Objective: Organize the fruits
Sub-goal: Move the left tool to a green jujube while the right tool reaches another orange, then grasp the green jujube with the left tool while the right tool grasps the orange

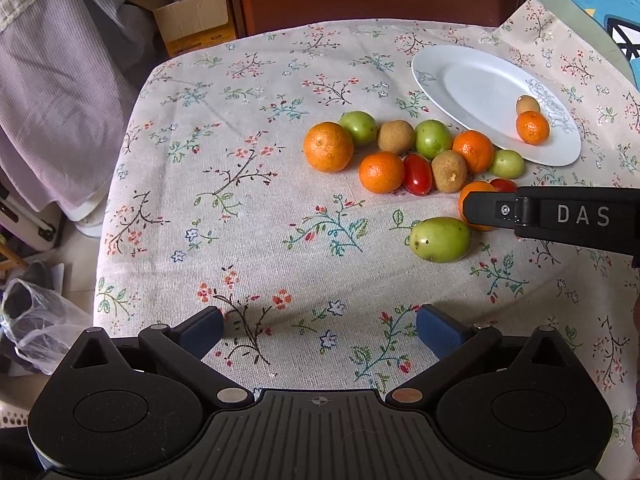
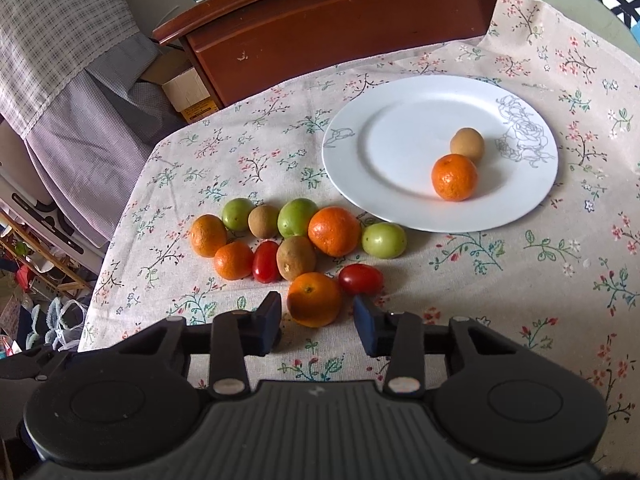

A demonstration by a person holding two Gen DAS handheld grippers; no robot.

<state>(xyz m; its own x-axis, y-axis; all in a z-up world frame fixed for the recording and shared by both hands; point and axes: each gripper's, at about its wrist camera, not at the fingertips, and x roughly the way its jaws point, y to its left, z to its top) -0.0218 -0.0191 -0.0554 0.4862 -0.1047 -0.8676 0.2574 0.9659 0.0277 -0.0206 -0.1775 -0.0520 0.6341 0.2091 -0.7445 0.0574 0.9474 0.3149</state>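
where black tongs [image 1: 484,210] reach — "das" lettering [image 1: 583,215]

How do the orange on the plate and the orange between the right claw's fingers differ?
The plate orange sits on the white plate, touching a brown fruit; the near orange lies on the tablecloth. The right claw flanks the near orange, pads not pressing; nothing flanks the plate orange. Both are round and orange.

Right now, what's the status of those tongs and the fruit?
Left tongs open, empty. Right tongs open, straddling round orange mandarin. White ceramic plate holds two fruits. Red cherry tomato crowds right pad.
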